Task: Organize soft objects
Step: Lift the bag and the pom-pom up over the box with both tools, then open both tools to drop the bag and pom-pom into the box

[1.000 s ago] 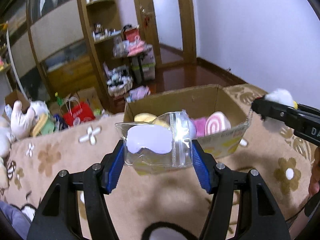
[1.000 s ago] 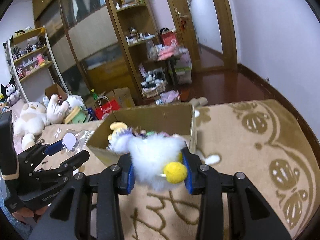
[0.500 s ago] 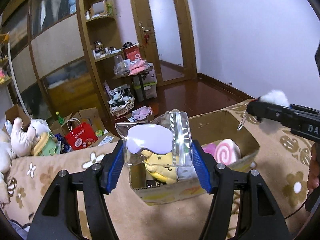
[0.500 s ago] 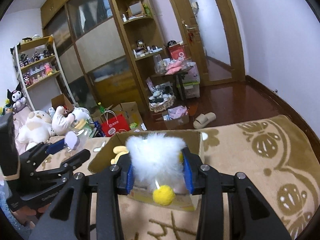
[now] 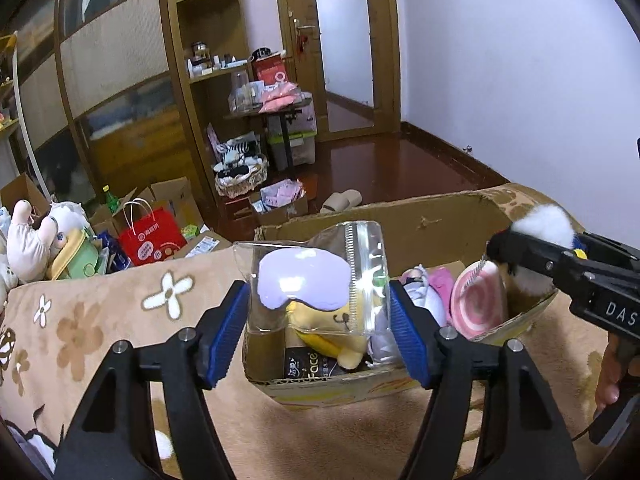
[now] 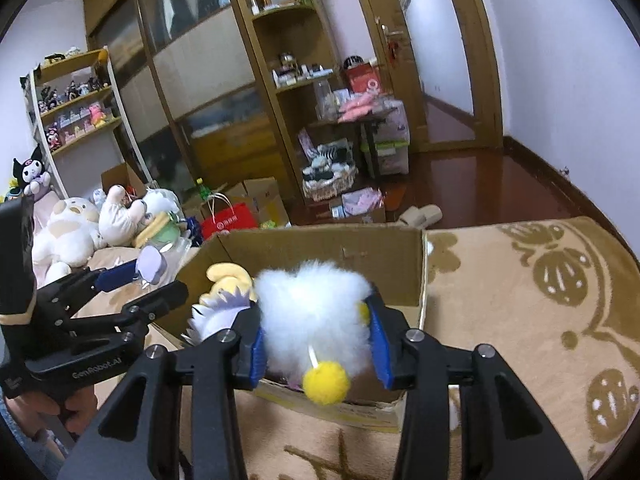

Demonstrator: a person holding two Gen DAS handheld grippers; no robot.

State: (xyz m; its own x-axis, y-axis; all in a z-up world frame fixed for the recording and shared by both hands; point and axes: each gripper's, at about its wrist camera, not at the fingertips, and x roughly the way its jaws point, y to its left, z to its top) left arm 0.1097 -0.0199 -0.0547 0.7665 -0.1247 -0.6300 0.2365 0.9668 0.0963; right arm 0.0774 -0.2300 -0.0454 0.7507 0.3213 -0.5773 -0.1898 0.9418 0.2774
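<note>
My left gripper (image 5: 318,312) is shut on a clear zip bag (image 5: 316,276) with a lilac soft piece inside, held above the near edge of an open cardboard box (image 5: 400,216). The box holds a yellow plush (image 5: 324,320), a pink swirl cushion (image 5: 476,300) and other soft things. My right gripper (image 6: 316,336) is shut on a white fluffy toy (image 6: 312,312) with a yellow pompom (image 6: 326,384), held over the box's (image 6: 320,248) near right corner. It also shows in the left wrist view (image 5: 532,248).
The box sits on a beige patterned blanket (image 5: 100,320). Plush toys (image 6: 80,224) are piled at the left. A red paper bag (image 5: 152,236), cartons and shelves (image 6: 280,80) stand on the dark floor behind.
Both grippers have risen and come closer over the box with their loads, so the box's inside now shows. Both stay shut.
</note>
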